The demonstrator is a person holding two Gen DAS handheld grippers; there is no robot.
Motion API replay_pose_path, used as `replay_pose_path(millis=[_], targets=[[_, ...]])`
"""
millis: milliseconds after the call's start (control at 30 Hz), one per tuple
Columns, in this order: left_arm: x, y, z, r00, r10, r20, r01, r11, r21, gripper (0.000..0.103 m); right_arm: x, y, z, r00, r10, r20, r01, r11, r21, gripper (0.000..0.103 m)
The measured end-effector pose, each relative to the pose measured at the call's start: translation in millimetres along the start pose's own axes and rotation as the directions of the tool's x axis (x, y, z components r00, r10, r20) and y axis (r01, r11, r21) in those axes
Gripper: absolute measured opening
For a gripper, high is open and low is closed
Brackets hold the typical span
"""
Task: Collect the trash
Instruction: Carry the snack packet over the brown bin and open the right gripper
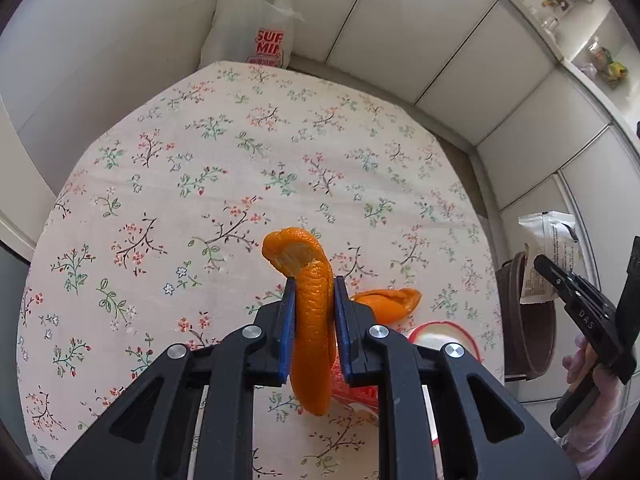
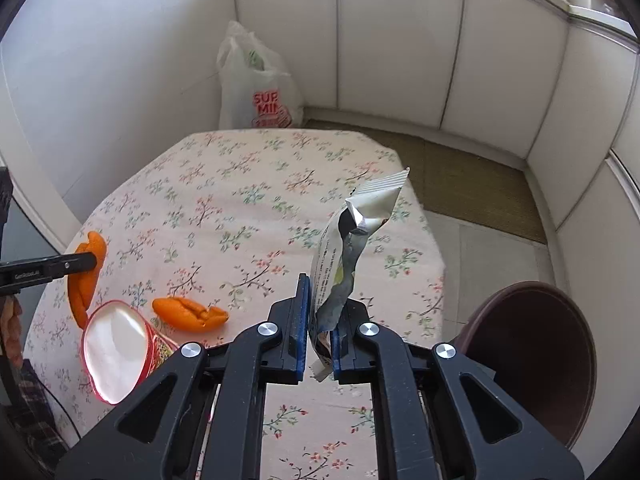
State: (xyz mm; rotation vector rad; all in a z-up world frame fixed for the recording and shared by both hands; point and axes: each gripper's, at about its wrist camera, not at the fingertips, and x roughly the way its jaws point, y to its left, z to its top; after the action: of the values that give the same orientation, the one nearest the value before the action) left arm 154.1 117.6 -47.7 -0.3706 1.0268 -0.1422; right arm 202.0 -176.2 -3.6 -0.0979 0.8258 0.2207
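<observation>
My left gripper [image 1: 314,288] is shut on a long curled strip of orange peel [image 1: 310,320], held clear above the flowered tablecloth [image 1: 200,168]. A second piece of orange peel [image 1: 388,300] lies on the cloth just right of it, beside a tipped red-rimmed cup [image 1: 440,336]. My right gripper [image 2: 320,300] is shut on a crumpled silver and white wrapper [image 2: 352,240], which stands up from the jaws over the table's right side. In the right wrist view the loose peel [image 2: 188,314] and the cup [image 2: 116,352] lie at lower left, with the left gripper [image 2: 90,260] holding its peel [image 2: 86,280].
A dark brown bin [image 2: 536,360] stands on the floor off the table's right edge. A white plastic shopping bag [image 2: 256,88] with red print sits behind the table's far end against white wall panels. A woven mat [image 2: 472,184] covers the floor beyond the table.
</observation>
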Motion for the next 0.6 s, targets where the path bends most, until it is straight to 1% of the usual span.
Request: replay_pose_path(millis=[133, 333, 467, 600], targets=[[-15, -16, 3, 0.997, -0.043, 0.057, 0.043, 0.999, 0.002, 0.018, -21, -22, 3, 0.995, -0.061, 0.074, 0.056, 0.996, 0.063, 0.008], [-35, -44, 4, 0.986, -0.117, 0.116, 0.114, 0.993, 0.03, 0.018, -49, -59, -1, 0.972, -0.18, 0.15, 0.151, 0.971, 0.184, 0.009], [-38, -67, 2, 0.979, -0.156, 0.129, 0.15, 0.987, 0.055, 0.018, -65, -87, -8, 0.943, -0.283, 0.174, 0.226, 0.931, 0.288, 0.009], [-36, -92, -4, 0.975, -0.184, 0.124, 0.174, 0.981, 0.089, 0.018, -77, -108, -17, 0.898, -0.402, 0.18, 0.319, 0.875, 0.363, 0.009]])
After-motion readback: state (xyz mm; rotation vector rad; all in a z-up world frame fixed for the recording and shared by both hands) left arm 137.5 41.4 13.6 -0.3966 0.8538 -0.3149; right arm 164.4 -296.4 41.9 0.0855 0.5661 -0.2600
